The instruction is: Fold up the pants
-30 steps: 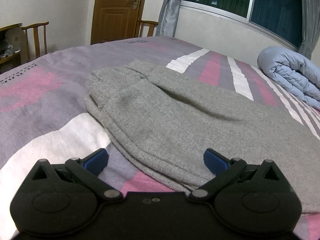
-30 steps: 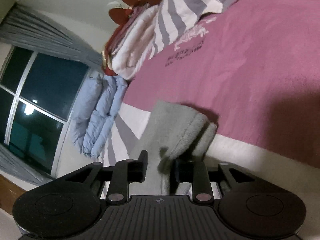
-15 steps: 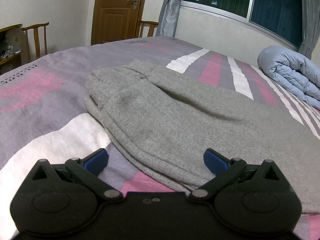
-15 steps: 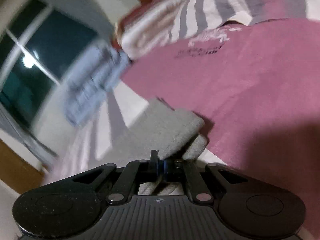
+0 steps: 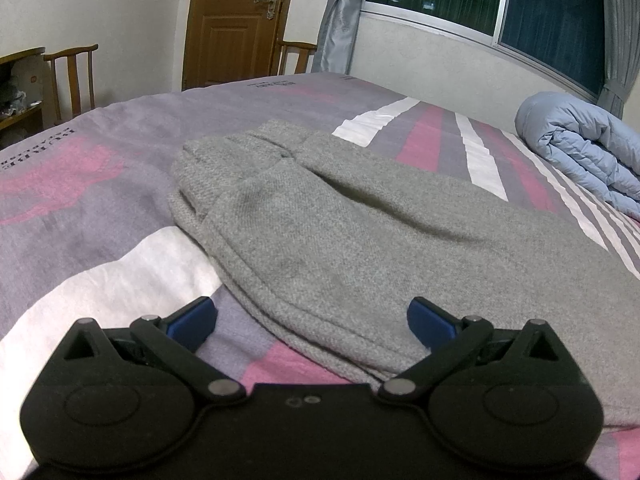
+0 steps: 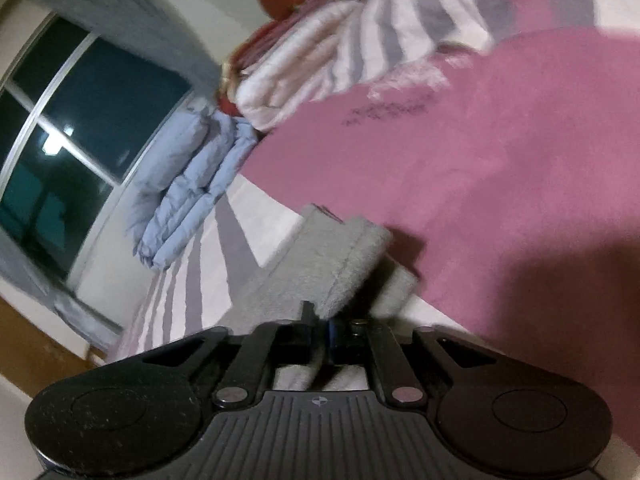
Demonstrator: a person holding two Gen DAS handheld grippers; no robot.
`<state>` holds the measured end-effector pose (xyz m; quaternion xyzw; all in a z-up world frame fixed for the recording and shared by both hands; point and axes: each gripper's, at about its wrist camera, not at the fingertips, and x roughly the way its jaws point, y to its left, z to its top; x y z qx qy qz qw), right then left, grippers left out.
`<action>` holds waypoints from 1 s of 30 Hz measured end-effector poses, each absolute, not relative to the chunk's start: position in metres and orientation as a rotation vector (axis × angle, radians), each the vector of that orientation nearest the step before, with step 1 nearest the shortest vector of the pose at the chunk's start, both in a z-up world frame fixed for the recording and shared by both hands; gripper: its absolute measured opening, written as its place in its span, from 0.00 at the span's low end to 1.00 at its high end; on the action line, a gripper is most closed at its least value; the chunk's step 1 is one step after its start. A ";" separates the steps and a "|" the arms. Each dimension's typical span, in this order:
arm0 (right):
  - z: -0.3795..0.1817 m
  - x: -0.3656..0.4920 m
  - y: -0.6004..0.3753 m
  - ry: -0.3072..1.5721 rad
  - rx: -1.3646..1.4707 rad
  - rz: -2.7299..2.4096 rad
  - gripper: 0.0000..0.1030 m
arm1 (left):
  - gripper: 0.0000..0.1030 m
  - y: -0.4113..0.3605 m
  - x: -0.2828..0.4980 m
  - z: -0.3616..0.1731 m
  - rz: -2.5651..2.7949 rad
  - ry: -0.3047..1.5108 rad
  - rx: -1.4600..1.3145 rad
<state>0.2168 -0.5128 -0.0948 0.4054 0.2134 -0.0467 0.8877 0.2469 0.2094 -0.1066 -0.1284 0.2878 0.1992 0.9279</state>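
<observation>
- Since a second ago, the right gripper (image 6: pixel 322 320) has closed its jaws on an end of the grey pants (image 6: pixel 340 256) and rolled, so the window and bedding tilt differently in its view; the left wrist view is unchanged.
- Nearest the right wrist camera, the jaws meet with grey knit cloth pinched between them, a folded edge of the fabric bunching up just past the tips.
- In the left wrist view, the left gripper (image 5: pixel 312 316) has its blue-padded fingers (image 5: pixel 192 320) spread wide, holding nothing, one to either side of the near hem of the pants (image 5: pixel 360 232).
- Stretched across the striped bedspread (image 5: pixel 100 208), the pants lie mostly flat, the far end crumpled toward the foot of the bed.
- Farther off at right, a rolled pale-blue quilt (image 5: pixel 584 152) rests on the bed beneath the window (image 5: pixel 552 12).
- At the back of the room stand a wooden door (image 5: pixel 236 20) and a wooden chair (image 5: pixel 74 76) against the wall.
</observation>
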 end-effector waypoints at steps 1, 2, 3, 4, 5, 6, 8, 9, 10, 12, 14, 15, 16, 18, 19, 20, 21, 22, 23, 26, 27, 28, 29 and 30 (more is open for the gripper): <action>-0.077 0.214 -0.504 0.370 0.786 -0.039 0.06 | 0.94 0.209 0.247 -0.107 0.408 0.589 -0.263; -0.062 0.209 -0.498 0.278 0.752 0.018 0.06 | 0.94 0.210 0.247 -0.107 0.407 0.588 -0.265; -0.049 0.202 -0.494 0.198 0.722 0.054 0.06 | 0.94 0.210 0.246 -0.107 0.406 0.587 -0.267; -0.040 0.197 -0.492 0.157 0.698 0.067 0.06 | 0.94 0.210 0.246 -0.107 0.406 0.586 -0.268; -0.038 0.192 -0.492 0.130 0.678 0.058 0.06 | 0.94 0.210 0.247 -0.107 0.405 0.586 -0.269; -0.041 0.188 -0.495 0.120 0.654 0.026 0.06 | 0.94 0.210 0.246 -0.107 0.404 0.586 -0.271; -0.076 0.199 -0.512 0.305 0.731 -0.076 0.06 | 0.94 0.211 0.247 -0.107 0.403 0.587 -0.274; -0.105 0.213 -0.524 0.504 0.834 -0.120 0.06 | 0.94 0.210 0.247 -0.107 0.404 0.587 -0.274; -0.124 0.215 -0.529 0.579 0.901 -0.144 0.06 | 0.94 0.211 0.247 -0.107 0.404 0.587 -0.273; -0.134 0.203 -0.530 0.517 0.946 -0.119 0.06 | 0.94 0.211 0.247 -0.107 0.402 0.586 -0.275; -0.136 0.204 -0.528 0.521 0.946 -0.127 0.06 | 0.94 0.211 0.247 -0.107 0.403 0.586 -0.275; -0.135 0.207 -0.528 0.532 0.938 -0.133 0.06 | 0.94 0.211 0.247 -0.107 0.403 0.586 -0.275; -0.133 0.214 -0.528 0.553 0.931 -0.143 0.06 | 0.94 0.211 0.247 -0.107 0.403 0.586 -0.275; -0.124 0.228 -0.529 0.592 0.888 -0.152 0.06 | 0.94 0.211 0.247 -0.107 0.403 0.585 -0.275; -0.119 0.232 -0.529 0.590 0.881 -0.146 0.06 | 0.94 0.211 0.247 -0.107 0.403 0.585 -0.276; -0.116 0.234 -0.530 0.583 0.889 -0.135 0.06 | 0.94 0.211 0.247 -0.107 0.403 0.585 -0.276; -0.113 0.234 -0.530 0.578 0.895 -0.125 0.06 | 0.94 0.211 0.247 -0.107 0.403 0.585 -0.276; -0.115 0.232 -0.528 0.583 0.888 -0.126 0.06 | 0.94 0.211 0.247 -0.107 0.403 0.585 -0.276; -0.121 0.230 -0.529 0.607 0.884 -0.142 0.06 | 0.94 0.211 0.247 -0.107 0.403 0.585 -0.275; -0.133 0.223 -0.536 0.609 0.949 -0.130 0.06 | 0.94 0.211 0.247 -0.107 0.403 0.585 -0.275; -0.130 0.221 -0.537 0.599 0.952 -0.127 0.06 | 0.94 0.211 0.247 -0.107 0.403 0.585 -0.275; -0.126 0.220 -0.537 0.583 0.949 -0.120 0.06 | 0.94 0.211 0.247 -0.107 0.403 0.585 -0.275; -0.121 0.218 -0.536 0.550 0.955 -0.098 0.06 | 0.94 0.211 0.247 -0.107 0.403 0.586 -0.275; -0.115 0.217 -0.535 0.517 0.958 -0.069 0.06 | 0.94 0.211 0.247 -0.107 0.403 0.586 -0.275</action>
